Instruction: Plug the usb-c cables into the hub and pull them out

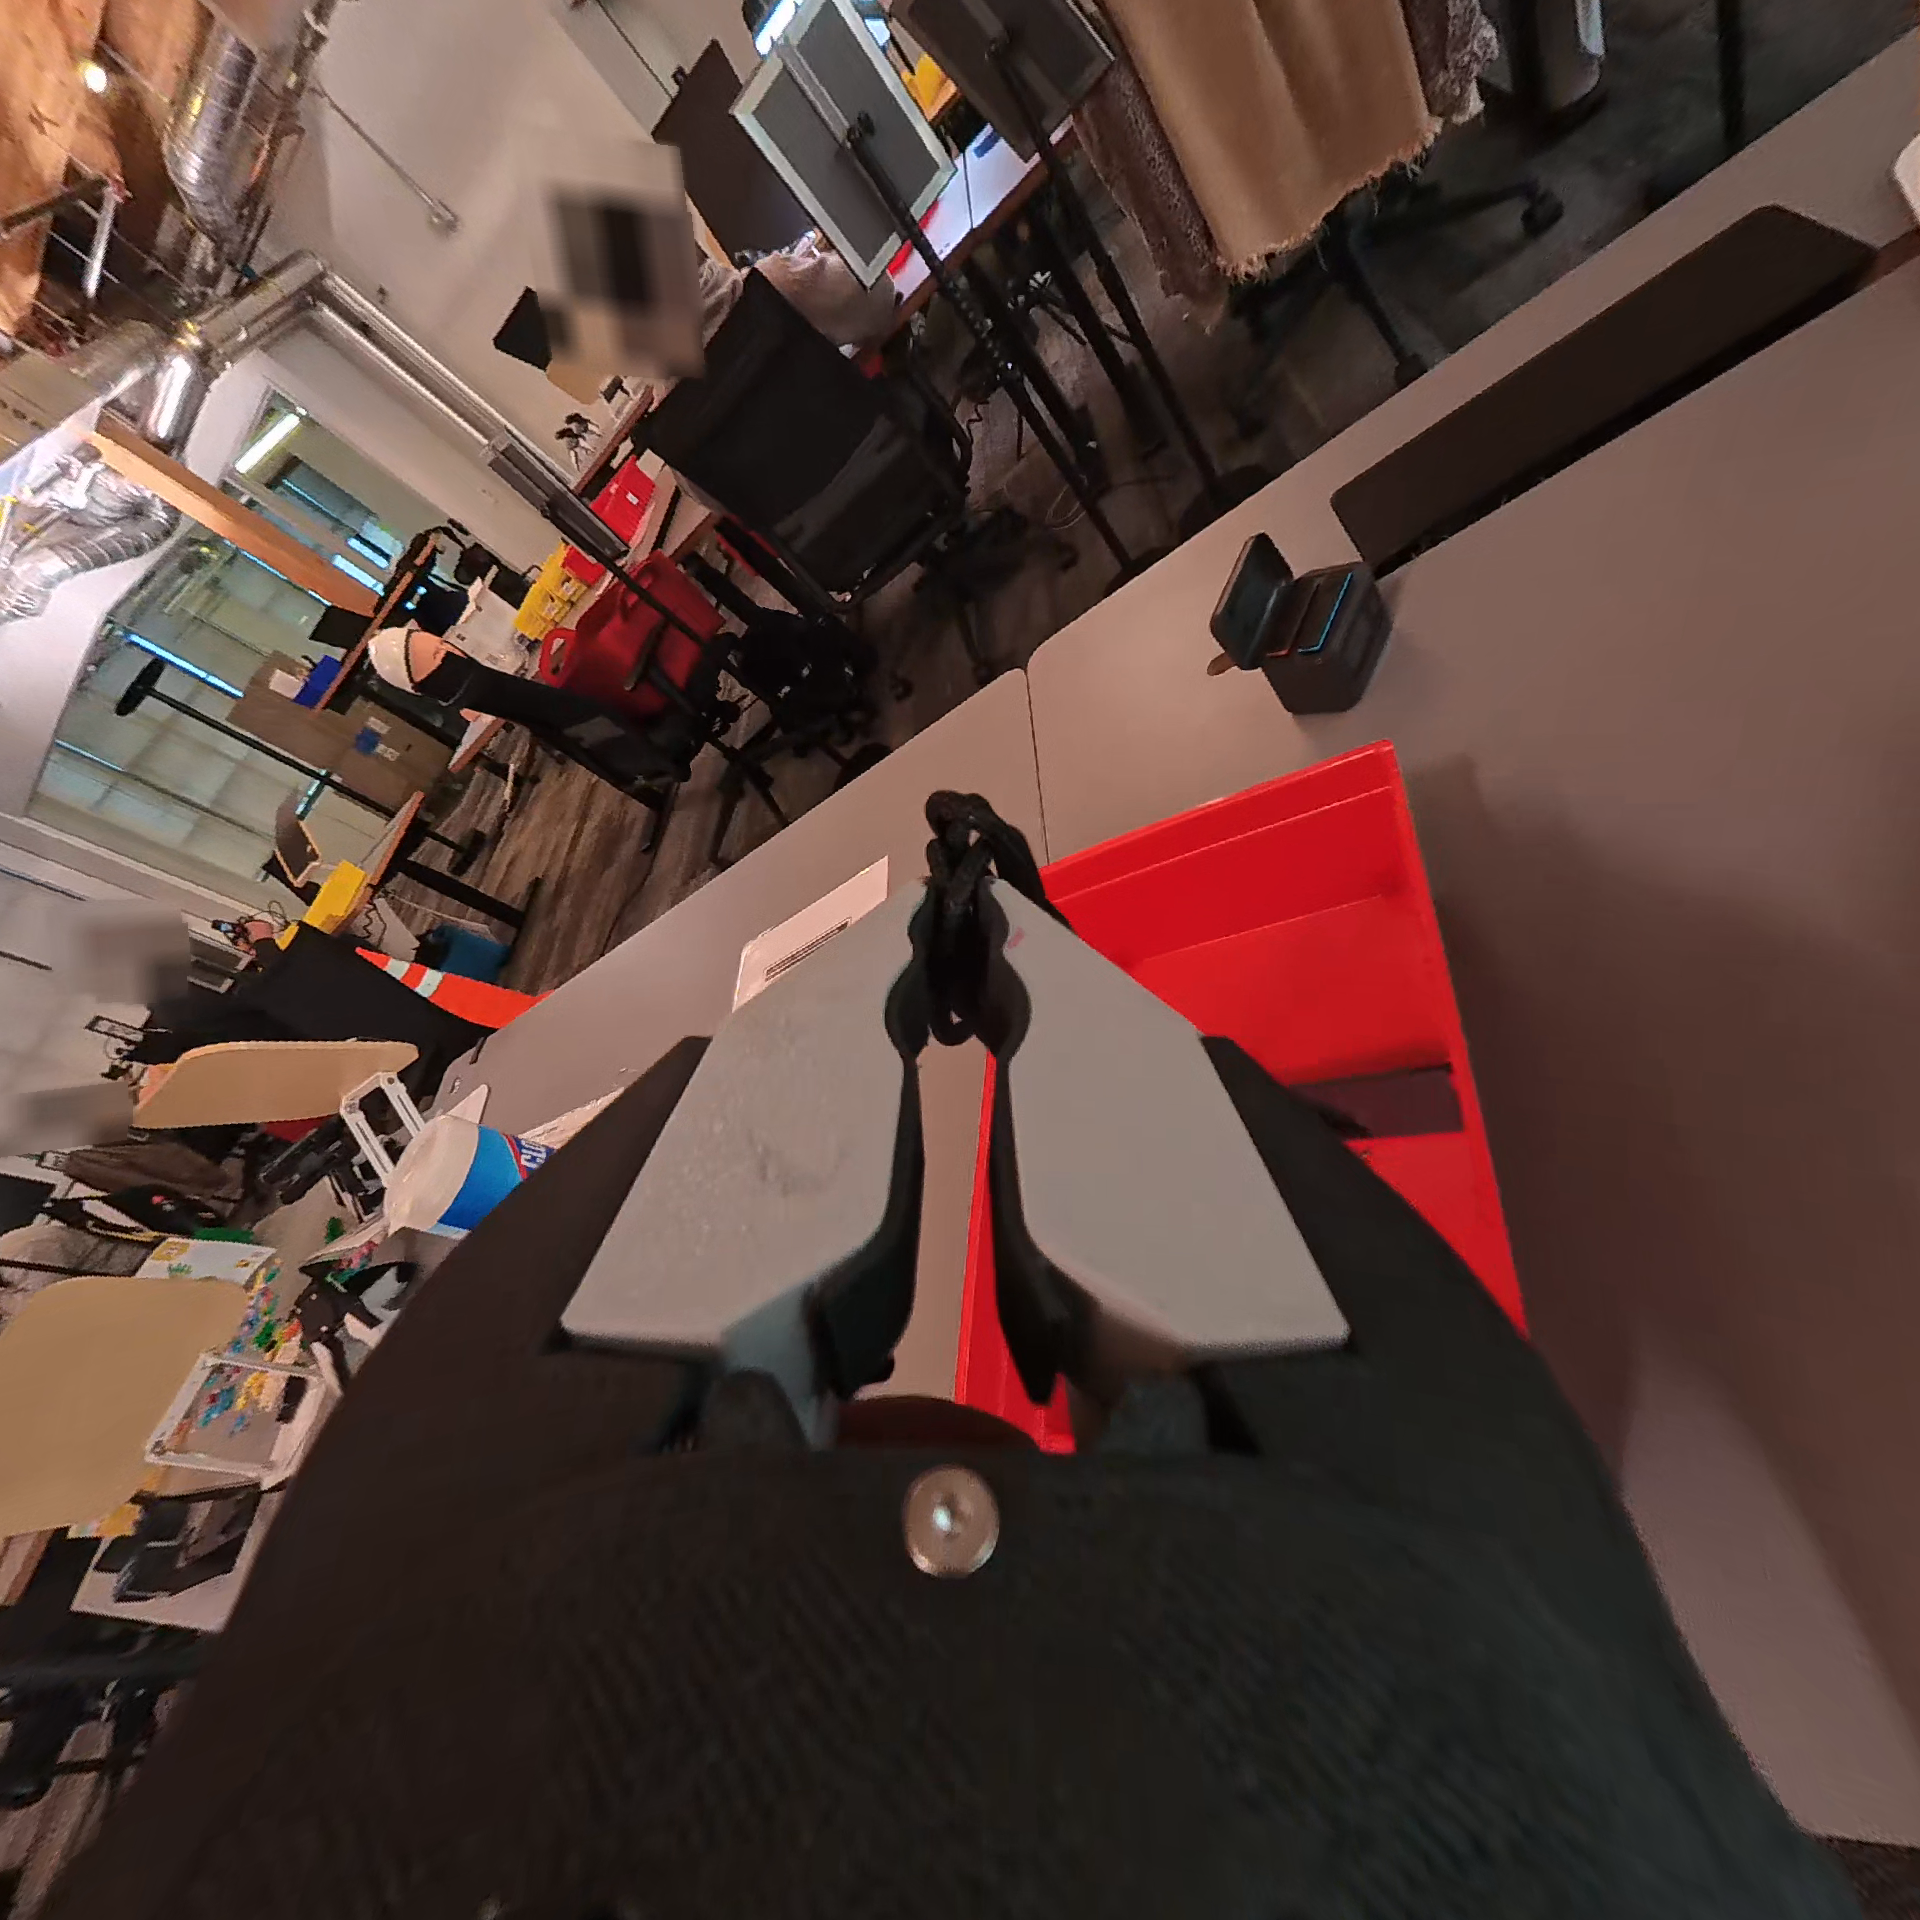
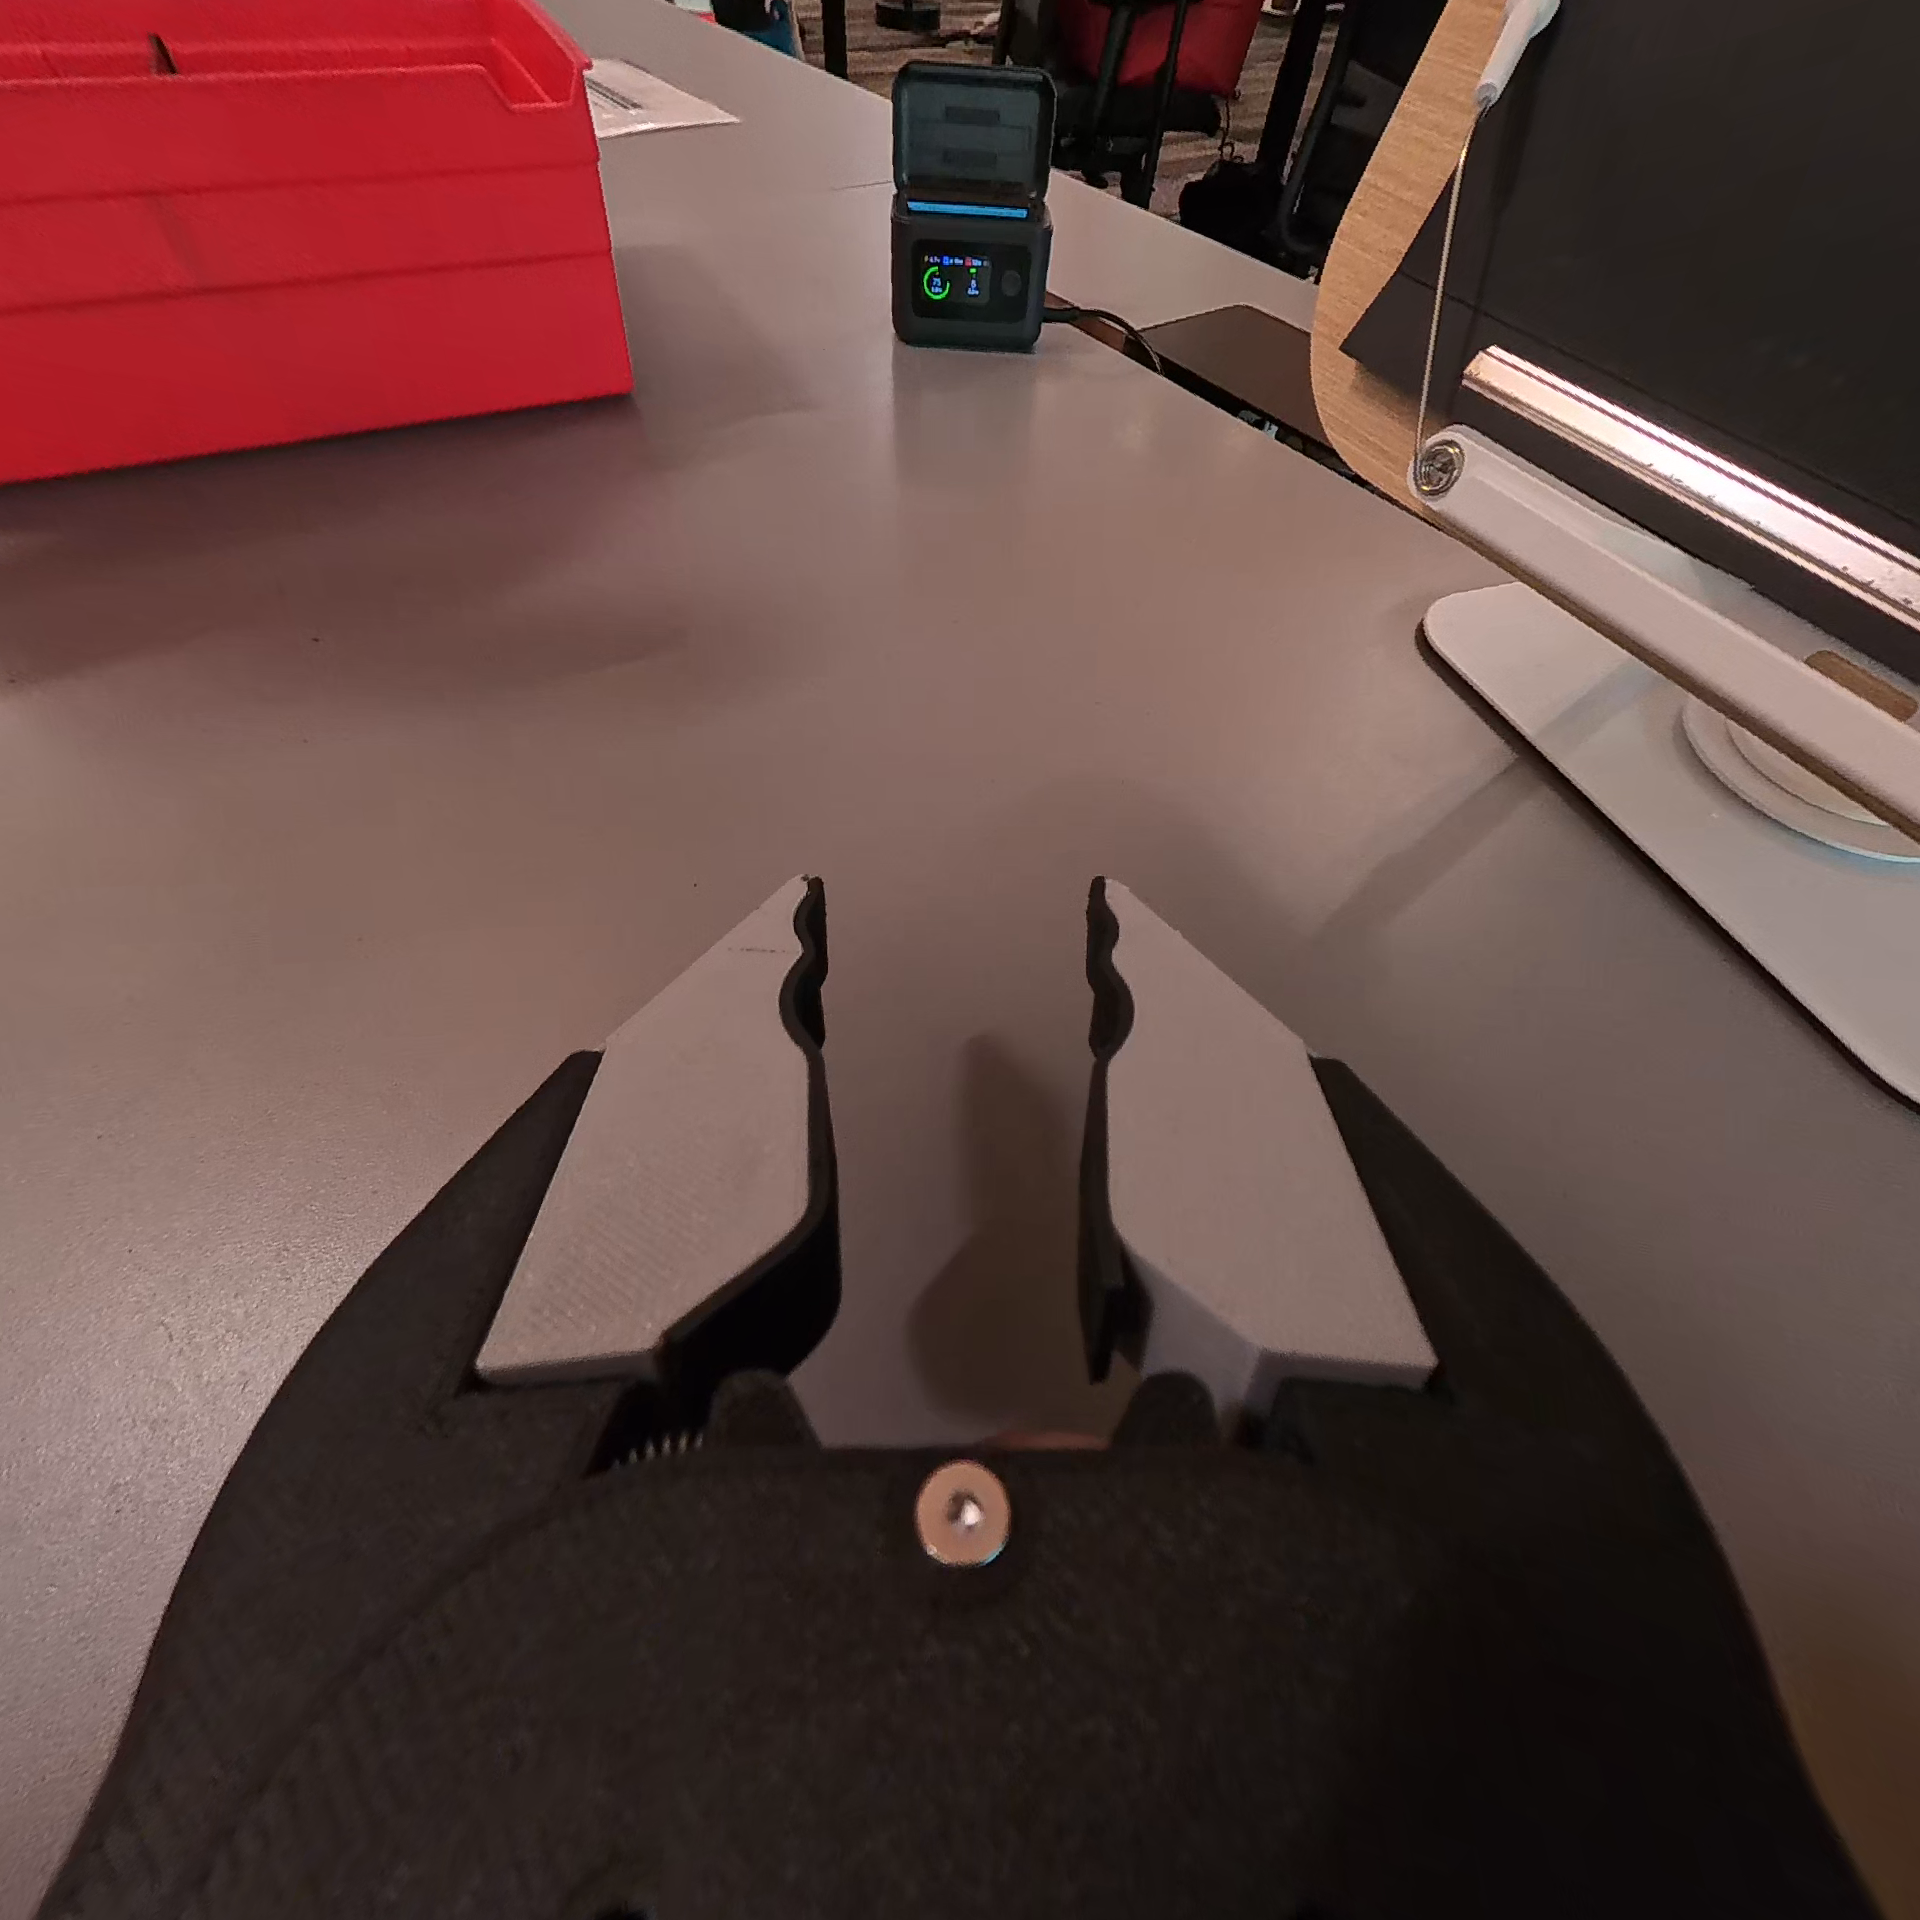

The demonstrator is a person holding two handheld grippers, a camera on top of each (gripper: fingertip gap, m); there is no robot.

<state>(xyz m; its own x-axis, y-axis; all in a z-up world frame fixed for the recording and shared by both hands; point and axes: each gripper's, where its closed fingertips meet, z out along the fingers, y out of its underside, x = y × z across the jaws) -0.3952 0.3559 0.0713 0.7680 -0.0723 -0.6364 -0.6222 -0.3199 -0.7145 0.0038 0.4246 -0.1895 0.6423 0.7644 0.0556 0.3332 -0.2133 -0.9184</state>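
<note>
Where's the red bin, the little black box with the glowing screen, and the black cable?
red bin (image 2: pixel 312 343), right wrist view, front wall.
little black box (image 2: pixel 971 275), right wrist view, lit screen.
black cable (image 1: pixel 961 914), left wrist view, bunched loop at fingertips.

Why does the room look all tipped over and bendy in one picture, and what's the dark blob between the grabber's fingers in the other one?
Left wrist view: the camera is rolled sideways, so the table slants, and the wide lens bends the edges; the left gripper pinches a black cable. Right wrist view: level and sharp; the blob is a soft shadow on the table between the right gripper's open fingers.
</note>
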